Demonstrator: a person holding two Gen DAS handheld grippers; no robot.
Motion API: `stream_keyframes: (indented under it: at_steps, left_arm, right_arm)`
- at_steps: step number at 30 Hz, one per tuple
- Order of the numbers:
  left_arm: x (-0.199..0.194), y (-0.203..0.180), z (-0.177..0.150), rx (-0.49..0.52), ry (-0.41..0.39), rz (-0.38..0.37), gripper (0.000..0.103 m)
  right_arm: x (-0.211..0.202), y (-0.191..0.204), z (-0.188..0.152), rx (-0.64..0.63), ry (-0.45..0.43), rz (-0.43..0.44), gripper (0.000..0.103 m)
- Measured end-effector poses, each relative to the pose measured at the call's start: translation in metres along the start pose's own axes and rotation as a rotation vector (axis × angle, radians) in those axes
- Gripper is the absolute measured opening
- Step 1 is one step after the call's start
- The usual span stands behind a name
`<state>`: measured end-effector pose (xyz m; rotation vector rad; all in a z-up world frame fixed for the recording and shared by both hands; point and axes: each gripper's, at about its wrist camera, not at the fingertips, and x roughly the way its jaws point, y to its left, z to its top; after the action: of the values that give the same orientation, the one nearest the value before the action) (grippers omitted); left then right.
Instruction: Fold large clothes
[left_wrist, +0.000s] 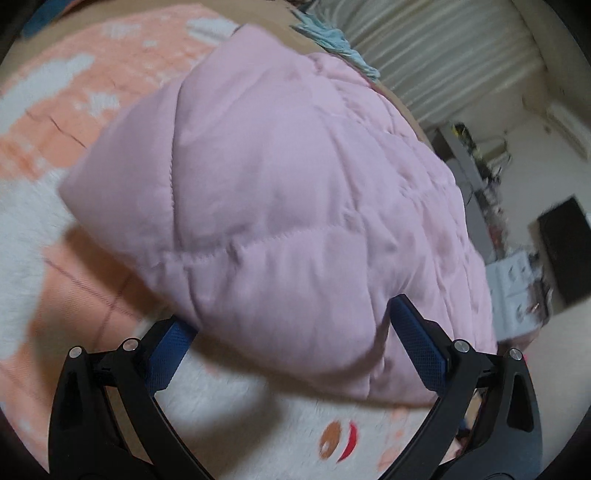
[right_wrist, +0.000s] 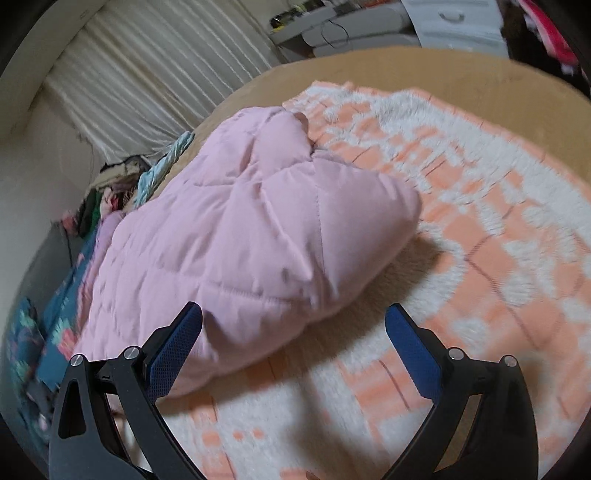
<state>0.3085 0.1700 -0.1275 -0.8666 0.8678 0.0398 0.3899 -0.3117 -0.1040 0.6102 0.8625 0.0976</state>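
Across the centre of both wrist views lies the pink quilted jacket (left_wrist: 295, 206), bunched on an orange-and-white blanket (left_wrist: 44, 155) spread over the bed. Left gripper (left_wrist: 291, 343): blue pads spread wide, the garment's near edge bulging between them at lower centre, nothing pinched. Right gripper (right_wrist: 295, 347): also spread, empty; its left pad sits just beside the jacket hem at lower left of frame, its right pad over bare blanket. Jacket (right_wrist: 240, 236) long axis runs from lower left to upper centre in the right view, away from the claw. Judgement: left is nearer and better centred on the fabric; right needs to shift toward frame left before closing
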Motion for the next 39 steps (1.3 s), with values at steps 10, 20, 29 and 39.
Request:
stream_keyframes:
  at_steps: [10,20,29,39]
  left_arm:
    - [0.022,0.014,0.017,-0.129,-0.052,-0.137,0.095]
    - [0.028,-0.002,0.023,-0.08,-0.075,-0.091,0.091]
    - [0.02,-0.034,0.02,0.066,-0.11,-0.016,0.058]
    - [0.001,-0.057,0.022,0.183,-0.137,0.019,0.04]
  right_arm:
    - [0.046,0.001,0.021,0.045,-0.006,0.13,0.099]
    - [0.055,0.013,0.022,-0.022,-0.034,0.133,0.082]
    - [0.053,0.035,0.024,-0.147,-0.043,0.119,0.051]
    - [0.032,0.068,0.018,-0.329,-0.086,0.047,0.036]
